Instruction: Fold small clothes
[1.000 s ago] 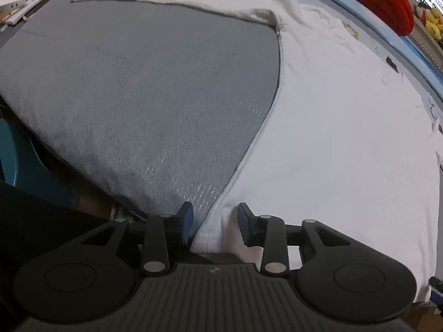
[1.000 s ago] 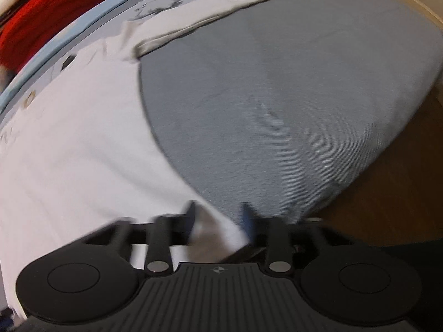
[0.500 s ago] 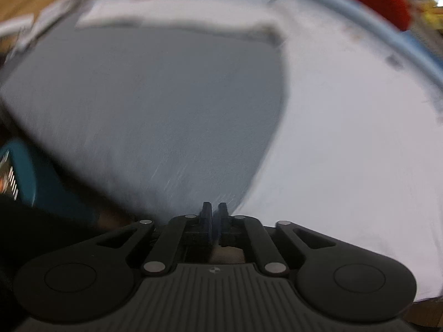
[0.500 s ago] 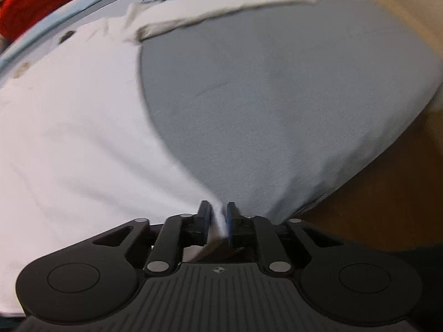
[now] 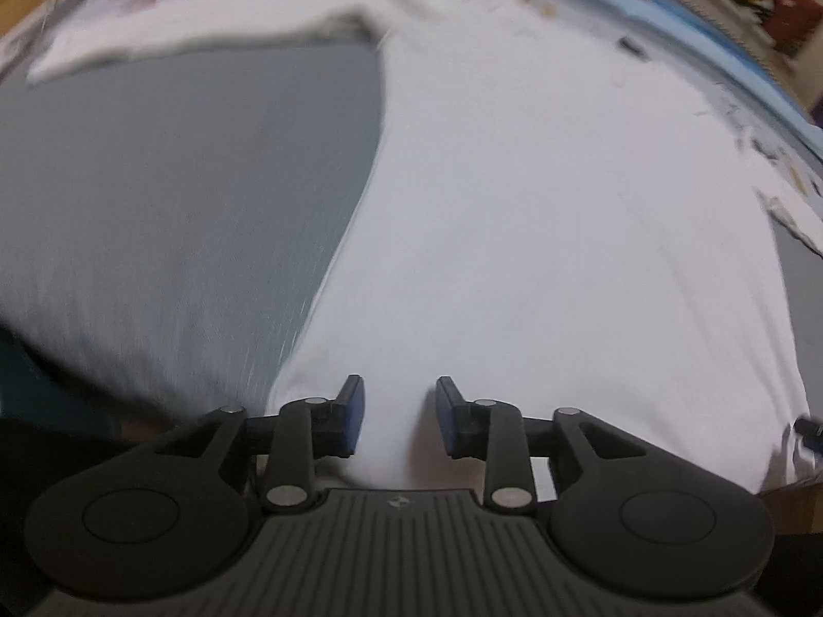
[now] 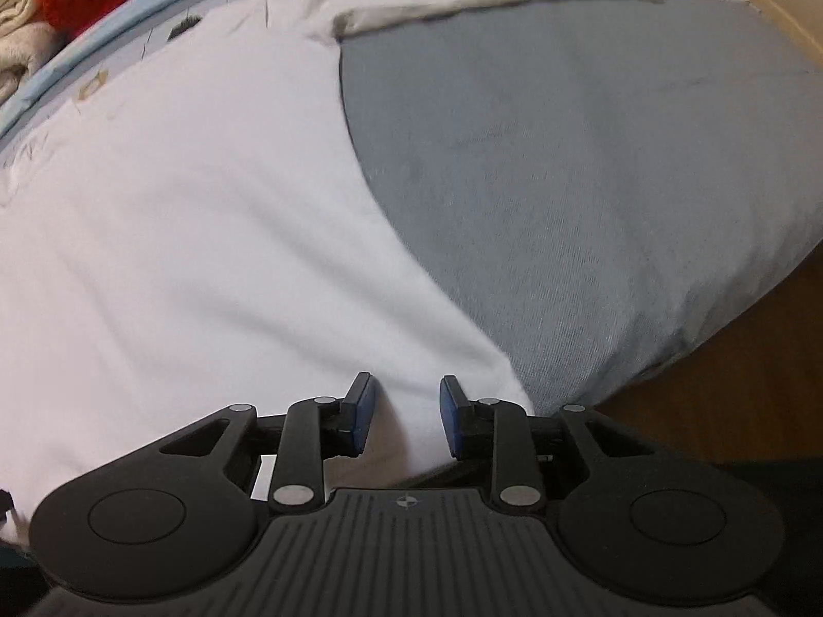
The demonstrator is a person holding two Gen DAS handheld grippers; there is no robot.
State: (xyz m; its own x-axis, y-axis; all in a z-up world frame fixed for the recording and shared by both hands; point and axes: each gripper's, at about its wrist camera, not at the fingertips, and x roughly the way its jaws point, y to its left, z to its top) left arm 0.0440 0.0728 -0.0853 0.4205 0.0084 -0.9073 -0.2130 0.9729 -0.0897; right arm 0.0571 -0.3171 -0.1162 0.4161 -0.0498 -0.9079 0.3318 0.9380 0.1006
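White shirt [image 5: 540, 236]: lying flat on grey cushion [image 5: 170, 195], long axis running near to far. Near hem lying between jaws of left gripper [image 5: 397, 414] and right gripper [image 6: 404, 416]; both opening, pads not pressing cloth.

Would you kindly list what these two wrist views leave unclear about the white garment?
- Left wrist view: white garment hem, hidden behind the left tool.
- Right wrist view: near corner hidden behind the right tool.
- Far sleeve: motion-blurred.
- Neckline: cut off by the frame edge.
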